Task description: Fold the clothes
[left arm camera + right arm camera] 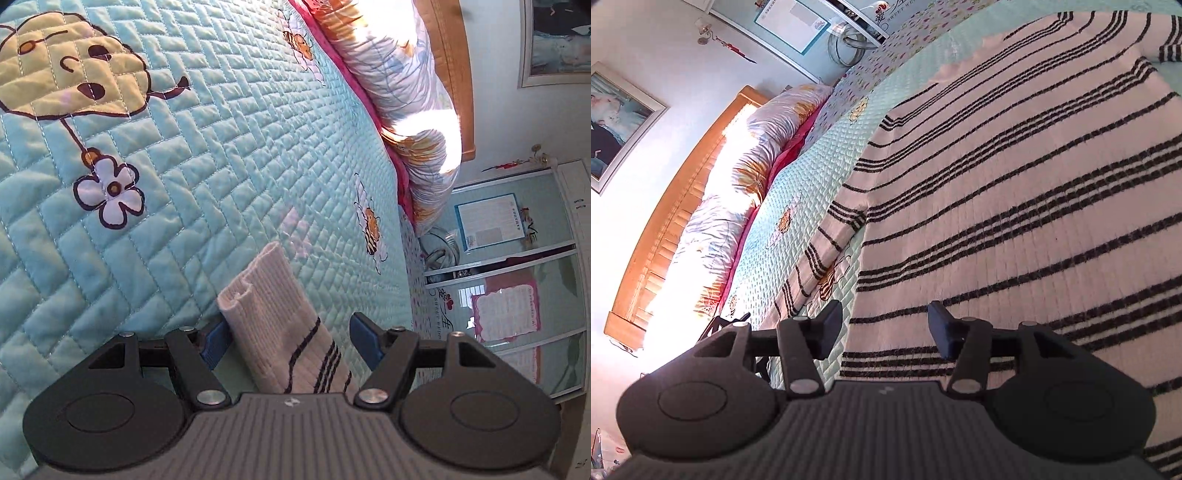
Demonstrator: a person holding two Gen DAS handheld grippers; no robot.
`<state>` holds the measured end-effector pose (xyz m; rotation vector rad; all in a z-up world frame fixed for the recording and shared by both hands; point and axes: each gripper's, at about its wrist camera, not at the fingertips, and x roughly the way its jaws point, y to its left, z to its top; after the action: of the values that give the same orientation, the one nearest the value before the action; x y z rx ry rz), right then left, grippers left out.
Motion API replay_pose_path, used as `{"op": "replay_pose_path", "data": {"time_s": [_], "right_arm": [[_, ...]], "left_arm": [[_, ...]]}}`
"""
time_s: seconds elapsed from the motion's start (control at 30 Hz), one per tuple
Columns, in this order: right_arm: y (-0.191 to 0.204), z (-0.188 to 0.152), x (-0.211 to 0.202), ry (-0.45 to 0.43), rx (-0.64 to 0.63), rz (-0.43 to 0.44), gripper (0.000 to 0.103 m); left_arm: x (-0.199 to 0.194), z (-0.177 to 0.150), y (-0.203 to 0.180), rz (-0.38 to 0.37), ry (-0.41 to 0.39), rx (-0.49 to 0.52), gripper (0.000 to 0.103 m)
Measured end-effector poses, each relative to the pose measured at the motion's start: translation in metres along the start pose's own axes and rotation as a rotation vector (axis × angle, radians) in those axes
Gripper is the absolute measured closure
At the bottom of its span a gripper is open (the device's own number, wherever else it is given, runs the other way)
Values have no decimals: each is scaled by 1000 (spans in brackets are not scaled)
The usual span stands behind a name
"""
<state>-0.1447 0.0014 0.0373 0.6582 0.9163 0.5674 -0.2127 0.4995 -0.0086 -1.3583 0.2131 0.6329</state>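
Home bedroom: quilted bed (229, 155), pillows (406, 110)

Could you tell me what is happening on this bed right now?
A person holding two grippers is folding a striped sweater spread on a quilted bedspread. The left gripper is open around the sleeve cuff; the right gripper is open over the sweater's side edge. Nothing is gripped yet.
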Motion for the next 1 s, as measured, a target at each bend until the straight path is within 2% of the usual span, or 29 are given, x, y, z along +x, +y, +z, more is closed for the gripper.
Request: {"op": "replay_pose_path", "data": {"time_s": [0.07, 0.17, 0.23, 0.27, 0.3, 0.37, 0.5, 0.67, 0.77, 0.9, 1.0], "right_arm": [[7, -1, 4, 13, -48, 4, 48], [24, 1, 11, 30, -158, -9, 48], [34, 4, 17, 34, -202, 0, 48], [38, 7, 21, 33, -209, 5, 48], [42, 11, 26, 32, -215, 9, 48], [49, 18, 36, 35, -228, 17, 48], [70, 35, 62, 69, -259, 85, 48], [103, 61, 101, 132, -301, 184, 41], [125, 76, 126, 175, -338, 240, 33], [142, 84, 153, 224, -330, 288, 32], [149, 84, 165, 239, -340, 253, 32]], "left_arm": [[1, -3, -1, 10, -19, 19, 37], [5, -7, -3, 37, -36, 70, 52], [8, -9, -2, 47, -37, 90, 68], [11, -9, -1, 31, -26, 88, 84], [14, -9, -1, 5, -7, 97, 95], [19, -12, -4, -48, 27, 130, 96], [7, -46, -49, -172, 16, 464, 96], [-8, -93, -91, -311, -11, 850, 96], [-10, -117, -99, -331, -23, 1012, 96], [-8, -138, -103, -317, -52, 1179, 96], [-2, -146, -103, -303, -62, 1275, 96]]}}
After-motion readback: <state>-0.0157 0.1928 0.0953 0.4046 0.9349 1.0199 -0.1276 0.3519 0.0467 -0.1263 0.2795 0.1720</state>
